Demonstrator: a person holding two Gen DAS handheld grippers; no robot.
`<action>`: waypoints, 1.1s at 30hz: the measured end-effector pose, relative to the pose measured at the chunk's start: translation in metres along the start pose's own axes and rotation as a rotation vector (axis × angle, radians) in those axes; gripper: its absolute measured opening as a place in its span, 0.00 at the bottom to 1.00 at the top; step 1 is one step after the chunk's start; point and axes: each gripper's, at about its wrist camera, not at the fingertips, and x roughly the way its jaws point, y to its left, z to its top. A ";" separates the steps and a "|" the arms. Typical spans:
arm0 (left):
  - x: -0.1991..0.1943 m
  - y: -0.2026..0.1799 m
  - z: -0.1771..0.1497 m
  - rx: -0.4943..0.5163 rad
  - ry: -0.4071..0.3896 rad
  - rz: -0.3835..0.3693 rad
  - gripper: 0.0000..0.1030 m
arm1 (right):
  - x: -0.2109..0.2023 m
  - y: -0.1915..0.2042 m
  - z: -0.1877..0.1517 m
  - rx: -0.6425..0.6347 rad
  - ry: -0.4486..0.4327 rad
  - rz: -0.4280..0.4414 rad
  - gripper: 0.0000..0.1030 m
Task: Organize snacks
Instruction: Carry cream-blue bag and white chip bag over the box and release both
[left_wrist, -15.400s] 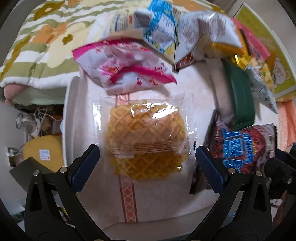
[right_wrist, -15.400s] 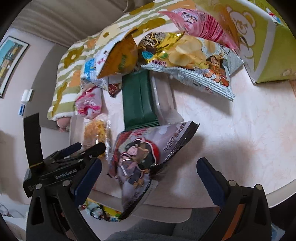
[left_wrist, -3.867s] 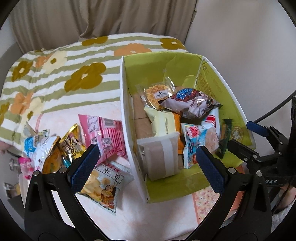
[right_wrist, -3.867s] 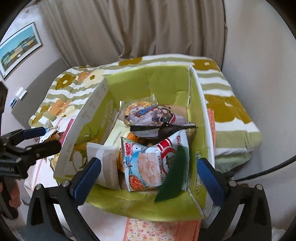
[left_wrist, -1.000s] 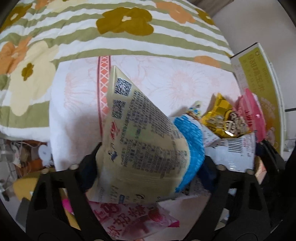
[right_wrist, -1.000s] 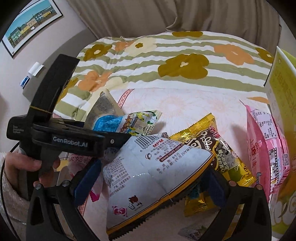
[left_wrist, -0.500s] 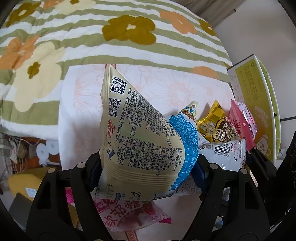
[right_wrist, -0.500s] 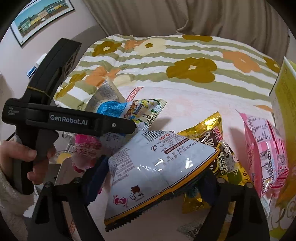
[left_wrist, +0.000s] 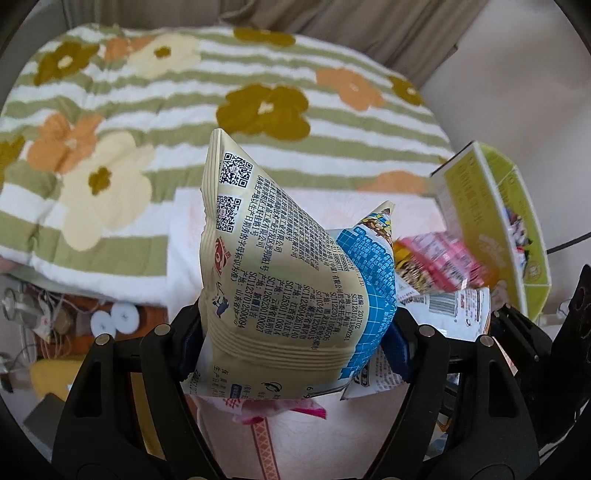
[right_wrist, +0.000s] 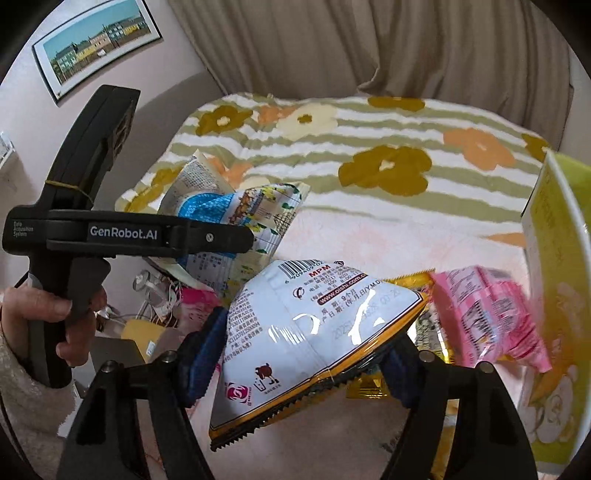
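Two bags: we are pinching beige snack bag (left_wrist: 280, 288) in left gripper (left_wrist: 295, 343), white snack bag (right_wrist: 314, 332) in right gripper (right_wrist: 299, 358); both closed on soft, slippery film, gripping near bottom seams, carrying toward green box (right_wrist: 554, 229).

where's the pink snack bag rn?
The pink snack bag lies on the table at the right of the right wrist view, beside the green box and right of the white bag that the right gripper holds.

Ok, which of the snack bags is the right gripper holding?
The white bag with the barcode, pinched in the right gripper. The beige-and-blue bag is in the left gripper; the pink bag lies loose.
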 end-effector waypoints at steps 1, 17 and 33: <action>-0.006 -0.002 0.002 0.002 -0.015 0.001 0.73 | -0.006 0.001 0.001 -0.005 -0.011 -0.006 0.69; -0.060 -0.108 0.023 0.047 -0.165 -0.019 0.73 | -0.131 -0.075 0.015 0.103 -0.155 -0.100 0.69; 0.005 -0.322 0.053 0.089 -0.196 -0.007 0.73 | -0.231 -0.266 0.039 0.138 -0.219 -0.178 0.69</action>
